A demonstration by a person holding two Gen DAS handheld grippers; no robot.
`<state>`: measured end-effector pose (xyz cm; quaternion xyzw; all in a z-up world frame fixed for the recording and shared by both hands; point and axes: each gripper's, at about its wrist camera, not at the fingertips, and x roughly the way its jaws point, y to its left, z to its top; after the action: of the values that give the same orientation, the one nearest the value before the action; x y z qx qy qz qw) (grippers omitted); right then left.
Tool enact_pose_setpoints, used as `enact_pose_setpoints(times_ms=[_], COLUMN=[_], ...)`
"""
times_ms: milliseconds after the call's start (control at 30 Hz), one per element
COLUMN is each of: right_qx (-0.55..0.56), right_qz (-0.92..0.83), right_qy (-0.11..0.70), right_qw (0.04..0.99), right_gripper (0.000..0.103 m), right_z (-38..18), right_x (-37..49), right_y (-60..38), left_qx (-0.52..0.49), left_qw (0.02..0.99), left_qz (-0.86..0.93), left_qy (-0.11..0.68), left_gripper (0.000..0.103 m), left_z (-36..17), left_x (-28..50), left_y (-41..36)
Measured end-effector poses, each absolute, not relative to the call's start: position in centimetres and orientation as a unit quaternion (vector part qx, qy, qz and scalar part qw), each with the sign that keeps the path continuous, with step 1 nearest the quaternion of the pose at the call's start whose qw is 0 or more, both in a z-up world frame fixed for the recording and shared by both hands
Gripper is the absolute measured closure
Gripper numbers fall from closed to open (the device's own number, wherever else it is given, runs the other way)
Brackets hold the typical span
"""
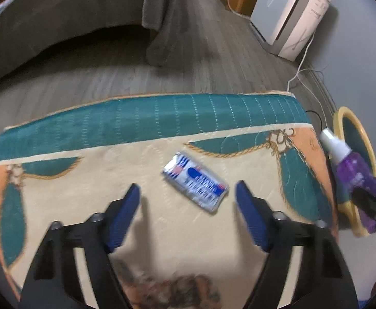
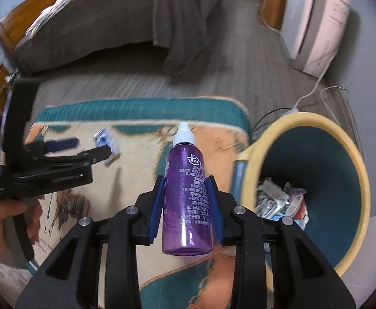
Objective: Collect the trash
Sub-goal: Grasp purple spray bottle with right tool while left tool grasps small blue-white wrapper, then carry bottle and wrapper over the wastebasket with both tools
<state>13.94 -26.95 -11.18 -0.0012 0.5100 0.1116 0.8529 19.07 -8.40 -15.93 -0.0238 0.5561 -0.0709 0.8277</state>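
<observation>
At lower centre, the right hand-held gripper [image 2: 188,207] clamps a purple bottle [image 2: 188,195]. The left hand-held gripper [image 1: 188,198] gapes wide over the rug [image 1: 146,126]. Between its fingers lies a blue-and-white wrapper [image 1: 195,180]. At right stands a yellow-rimmed bin [image 2: 352,154] holding trash.

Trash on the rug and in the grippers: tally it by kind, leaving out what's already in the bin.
Purple spray bottle, held in the right gripper: 1
Blue-and-white wrapper, lying on the rug ahead of the open left gripper: 1
Total: 2
</observation>
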Motion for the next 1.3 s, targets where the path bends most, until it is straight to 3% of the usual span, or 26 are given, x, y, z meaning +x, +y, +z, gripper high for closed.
enact_pose_setpoints(times_ms=[133, 233, 400, 500, 567, 600, 1067, 1300], right_qx=[0.014, 0.0, 0.003, 0.013, 0.022, 0.024, 0.072, 0.088], right_qz=[0.11, 0.113, 0.105, 0.093, 0.085, 0.079, 0.052, 0.01], right_qy=[0.508, 0.504, 0.505, 0.501, 0.498, 0.497, 0.475, 0.481], right_qw=[0.855, 0.856, 0.857, 0.86, 0.863, 0.864, 0.876, 0.872], right_gripper=[0.071, 0.071, 0.071, 0.071, 0.071, 0.071, 0.071, 0.071], right_z=[-11.2, -11.1, -10.9, -10.5, -10.1, -9.9, -7.6, -7.9], right_x=[14.2, 14.0, 13.9, 13.8, 13.6, 13.6, 13.1, 12.7], right_y=[-27.4, -27.2, -27.8, -28.8, -29.7, -30.3, -34.7, -38.8], left_qx=[-0.007, 0.044, 0.063, 0.08, 0.081, 0.081, 0.072, 0.078], left_qw=[0.83, 0.836, 0.841, 0.843, 0.844, 0.845, 0.85, 0.848], left_qz=[-0.065, -0.053, -0.053, -0.058, -0.069, -0.075, -0.127, -0.209], left_qy=[0.555, 0.544, 0.534, 0.528, 0.525, 0.523, 0.507, 0.482], left_gripper=[0.041, 0.057, 0.067, 0.078, 0.094, 0.097, 0.098, 0.098], left_z=[-16.6, -16.8, -16.3, -15.7, -15.1, -14.9, -11.7, -8.2], left_x=[19.8, 19.5, 19.3, 19.0, 18.7, 18.7, 15.2, 13.6], left_y=[-9.3, -10.0, -9.8, -10.1, -10.5, -10.7, -11.7, -18.6])
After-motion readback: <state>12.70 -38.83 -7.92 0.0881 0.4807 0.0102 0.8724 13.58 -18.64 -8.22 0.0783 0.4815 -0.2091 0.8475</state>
